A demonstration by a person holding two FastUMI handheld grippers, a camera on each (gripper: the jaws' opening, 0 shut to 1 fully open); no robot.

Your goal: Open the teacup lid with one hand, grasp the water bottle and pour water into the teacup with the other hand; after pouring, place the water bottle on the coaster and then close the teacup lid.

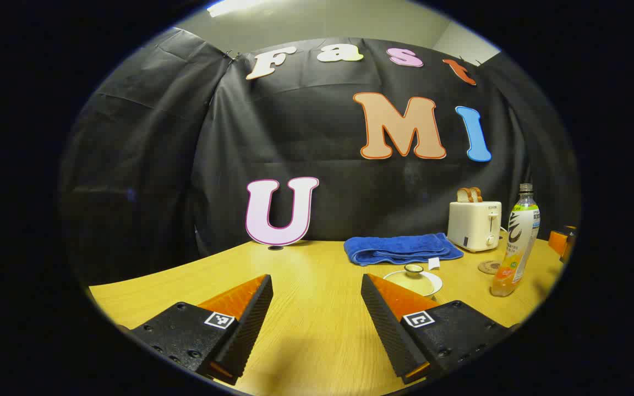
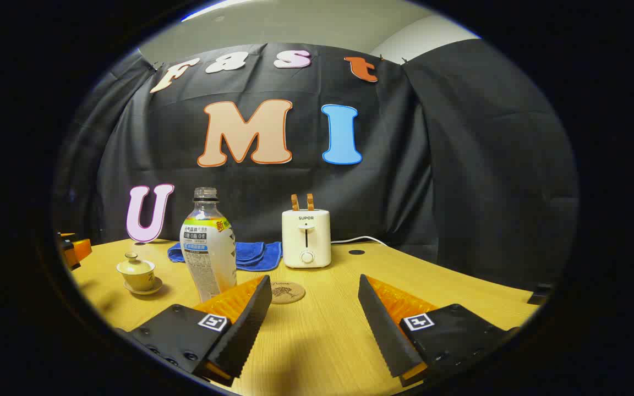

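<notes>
In the left gripper view, the left gripper (image 1: 317, 308) is hovering low over the table (image 1: 306, 330) with its fingers spread wide and nothing between them; bare wood is lying between and ahead of the tips. Just past its right finger, the teacup (image 1: 413, 280) is sitting with its lid (image 1: 414, 268) on, partly hidden by that finger. The bottle (image 1: 517, 242) is standing upright to the right of the teacup, apart from it, near the table's right edge. The coaster (image 1: 488, 267) is lying just left of the bottle's base, farther back. Behind the teacup a blue towel (image 1: 399, 248) is lying folded, and a toaster (image 1: 474, 224) with bread in its slots is standing at the towel's right end, against the far wall. The left half of the table is lying open up to its curved near edge.

In the right gripper view, the right gripper (image 2: 314, 313) is likewise hanging released, gripping nothing, over open wood. The bottle (image 2: 208, 247) is standing just beyond its left finger, the coaster (image 2: 287, 292) is lying to the bottle's right, between the fingertips and farther off, and the teacup (image 2: 136, 273) is resting on its saucer well to the left. The toaster (image 2: 306, 237) is standing behind the coaster, its cord trailing right. The table's right side is lying free out to its edge.
</notes>
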